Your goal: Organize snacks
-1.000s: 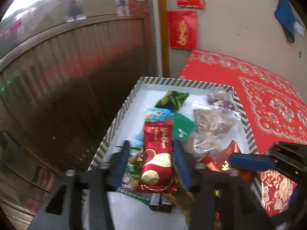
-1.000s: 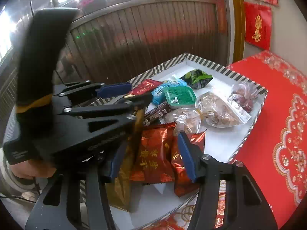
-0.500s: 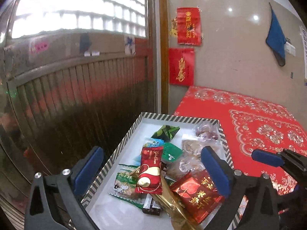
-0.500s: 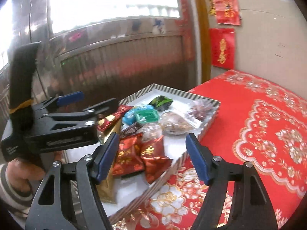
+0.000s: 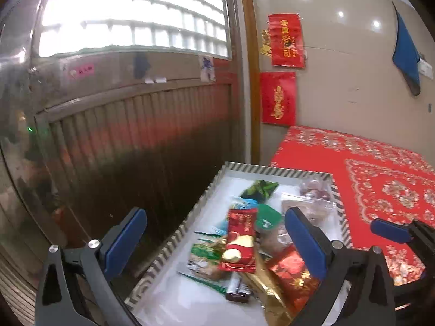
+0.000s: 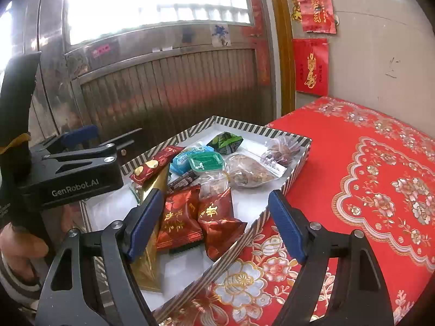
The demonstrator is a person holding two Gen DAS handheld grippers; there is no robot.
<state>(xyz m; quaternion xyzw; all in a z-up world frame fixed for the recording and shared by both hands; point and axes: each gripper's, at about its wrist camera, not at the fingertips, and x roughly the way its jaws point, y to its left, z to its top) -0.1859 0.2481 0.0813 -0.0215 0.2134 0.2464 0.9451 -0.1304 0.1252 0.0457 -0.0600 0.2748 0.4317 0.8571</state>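
A box tray with a striped rim [image 5: 174, 247] [image 6: 296, 168] holds several snacks. A red-and-gold bar [image 5: 240, 240] [image 6: 156, 164] lies on top of the pile. Two dark red packets [image 6: 179, 217] lie at the near end beside a long gold packet [image 6: 151, 247]. Further back are a green packet [image 6: 225, 141], a green-lidded cup [image 6: 206, 161] and clear bags of nuts [image 6: 250, 171]. My left gripper [image 5: 214, 240] hovers wide open above the tray's near end, holding nothing. The jaws of my right gripper [image 6: 214, 220] are opening above the red packets, with nothing pressed between the pads.
The tray sits at the left edge of a table under a red floral cloth [image 6: 367, 190]. A ribbed metal door [image 5: 136, 141] stands just left of the tray. Red paper hangings [image 5: 277, 97] are on the wall behind. A hand with a striped sleeve [image 6: 19, 247] holds the left gripper.
The left gripper let go of the red-and-gold bar, opened wide and drew back. The right gripper opened around the red packets and pulled back too. Both views tilted upward.
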